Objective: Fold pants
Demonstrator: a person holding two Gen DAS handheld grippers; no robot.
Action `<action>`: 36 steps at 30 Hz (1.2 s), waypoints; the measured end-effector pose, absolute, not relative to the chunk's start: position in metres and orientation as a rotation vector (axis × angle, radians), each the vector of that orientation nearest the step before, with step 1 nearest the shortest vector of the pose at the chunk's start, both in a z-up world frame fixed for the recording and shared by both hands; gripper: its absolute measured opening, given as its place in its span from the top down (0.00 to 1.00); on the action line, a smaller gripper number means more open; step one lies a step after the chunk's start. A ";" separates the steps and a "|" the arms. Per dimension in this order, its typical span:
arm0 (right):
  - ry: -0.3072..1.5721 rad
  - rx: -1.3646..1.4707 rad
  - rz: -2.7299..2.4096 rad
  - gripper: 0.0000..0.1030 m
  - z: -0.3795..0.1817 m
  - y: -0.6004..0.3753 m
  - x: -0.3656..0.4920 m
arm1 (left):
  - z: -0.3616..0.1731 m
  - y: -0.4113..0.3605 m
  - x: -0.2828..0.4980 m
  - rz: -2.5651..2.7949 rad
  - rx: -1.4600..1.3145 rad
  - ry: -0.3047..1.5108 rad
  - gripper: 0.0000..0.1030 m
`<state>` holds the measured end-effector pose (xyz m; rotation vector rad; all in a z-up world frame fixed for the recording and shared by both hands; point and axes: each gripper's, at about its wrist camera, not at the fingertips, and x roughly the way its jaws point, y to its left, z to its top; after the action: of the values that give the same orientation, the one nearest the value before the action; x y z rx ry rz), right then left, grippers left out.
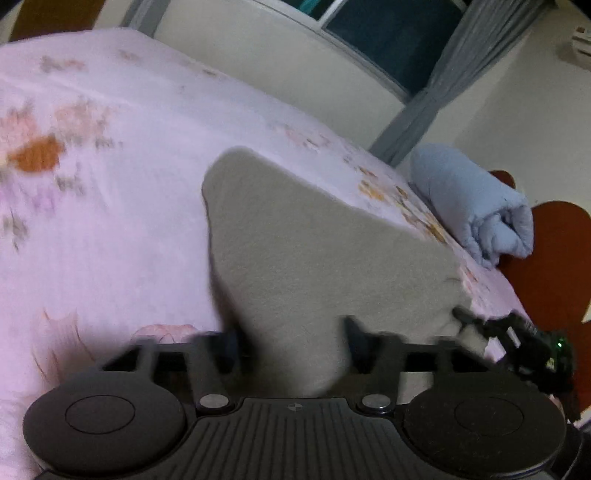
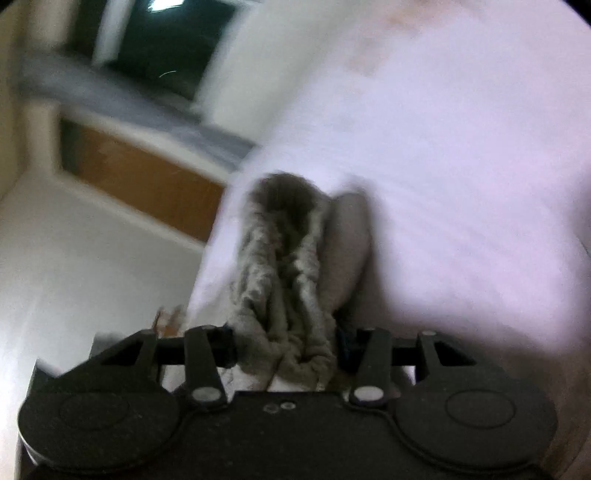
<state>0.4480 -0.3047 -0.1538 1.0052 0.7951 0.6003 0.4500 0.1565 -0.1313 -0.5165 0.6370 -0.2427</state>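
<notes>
Grey pants (image 1: pixel 314 251) stretch forward from my left gripper (image 1: pixel 291 332) over the pink flowered bedsheet (image 1: pixel 110 184). The cloth fills the gap between the two black fingers, which close on it. In the same view my right gripper (image 1: pixel 467 319) pinches the cloth's right-hand corner. In the right wrist view the right gripper (image 2: pixel 288 347) is shut on a gathered, wrinkled bunch of the pants (image 2: pixel 284 266), which rises from the jaws over the bedsheet (image 2: pixel 461 184). Both views are blurred.
A rolled light-blue blanket (image 1: pixel 472 206) lies at the bed's right end against a red headboard (image 1: pixel 554 258). Beyond the bed are a wall, a window (image 1: pixel 388 33) and a grey curtain (image 1: pixel 443 81). Pale floor (image 2: pixel 74 258) lies left of the bed's edge.
</notes>
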 end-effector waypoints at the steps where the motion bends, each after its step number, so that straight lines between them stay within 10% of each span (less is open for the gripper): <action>1: 0.791 1.003 0.608 0.64 -0.153 -0.307 0.445 | -0.133 0.157 0.446 -0.243 -0.517 0.615 0.36; 6: 0.767 0.841 0.534 0.45 -0.118 -0.332 0.417 | -0.118 0.163 0.422 -0.097 -0.398 0.593 0.00; 8: 0.712 0.723 0.451 0.33 -0.091 -0.341 0.397 | -0.107 0.165 0.407 -0.037 -0.356 0.568 0.00; 19: 0.677 0.115 0.378 0.39 -0.063 -0.238 0.375 | -0.107 0.134 0.384 0.137 -0.160 0.578 0.00; 27: 0.629 0.191 0.406 0.37 -0.033 -0.255 0.328 | -0.072 0.141 0.337 0.153 -0.130 0.533 0.00; 31: 0.508 0.117 0.425 0.06 -0.004 -0.263 0.270 | -0.054 0.138 0.293 0.149 -0.138 0.511 0.00; 36: 0.447 0.004 0.406 0.06 0.011 -0.266 0.203 | -0.041 0.126 0.231 0.093 -0.166 0.481 0.00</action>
<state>0.2025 -0.2655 0.0111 0.0035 0.4465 0.4064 0.2308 0.1258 -0.0411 -0.1655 0.4811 0.0932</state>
